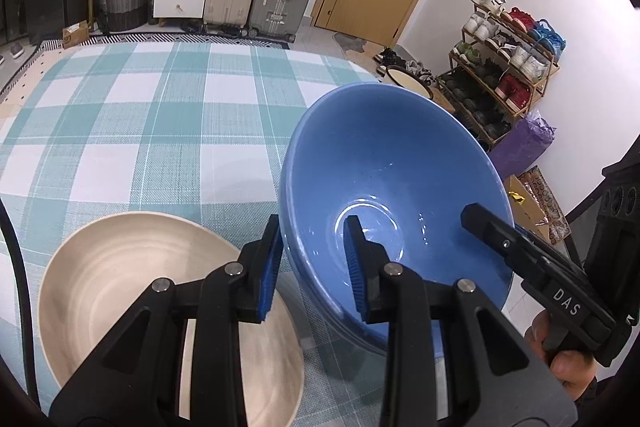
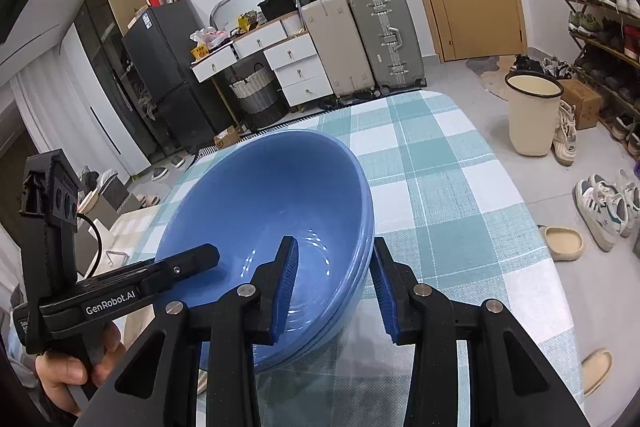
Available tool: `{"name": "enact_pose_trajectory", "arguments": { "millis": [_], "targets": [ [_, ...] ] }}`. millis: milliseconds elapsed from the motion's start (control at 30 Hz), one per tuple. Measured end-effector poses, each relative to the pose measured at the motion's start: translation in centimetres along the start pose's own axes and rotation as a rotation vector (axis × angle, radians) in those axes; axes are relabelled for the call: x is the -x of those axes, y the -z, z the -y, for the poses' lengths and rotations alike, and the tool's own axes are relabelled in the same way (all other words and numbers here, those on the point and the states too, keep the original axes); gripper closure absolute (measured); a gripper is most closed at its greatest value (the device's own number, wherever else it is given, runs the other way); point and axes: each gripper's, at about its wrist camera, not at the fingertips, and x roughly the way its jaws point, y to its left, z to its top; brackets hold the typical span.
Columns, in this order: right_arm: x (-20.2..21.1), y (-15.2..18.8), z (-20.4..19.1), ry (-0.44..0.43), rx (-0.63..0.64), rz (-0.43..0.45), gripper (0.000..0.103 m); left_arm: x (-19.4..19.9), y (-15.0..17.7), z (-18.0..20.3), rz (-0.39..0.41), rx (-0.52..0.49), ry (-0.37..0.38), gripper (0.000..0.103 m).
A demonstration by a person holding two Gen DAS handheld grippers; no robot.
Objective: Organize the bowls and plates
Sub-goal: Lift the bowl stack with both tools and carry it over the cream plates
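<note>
At the left, a cream plate lies flat on the checked tablecloth, partly under the left gripper, whose jaws are clamped across the near-left wall of a blue bowl, one pad outside and one inside. The bowl looks to be the top of a nested stack of blue bowls, since stepped rims show along its outer side in the right wrist view, and it is tilted, its far rim raised above the cloth. On the opposite side the right gripper pinches the bowl's right wall in the same way, one pad inside, one outside. The main risk, judging from this, is slip: glazed walls held by two narrow pinches could slide if the hands part or tilt unevenly, and only the upper bowl may be truly held, so a lower one could drop free onto the cloth or onto the cream plate just beside it. A swing to the left would bring the stack's base against the plate's rim. Room is generous ahead, where the cloth is bare to the far table edge; the right table edge is close to the right gripper, with a cream bin and shoes on the floor beyond, so drifting that way leaves nothing under the bowls.
</note>
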Motion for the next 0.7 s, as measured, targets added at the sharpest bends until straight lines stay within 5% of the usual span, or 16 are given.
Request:
{"name": "enact_pose_trajectory", "arguments": {
  "millis": [700],
  "targets": [
    [3.4,-1.2,-5.2,-0.03,0.031,0.035,0.065,8.6,0.2,-0.9,0.081,0.043,-0.043,0.076]
  ]
}}
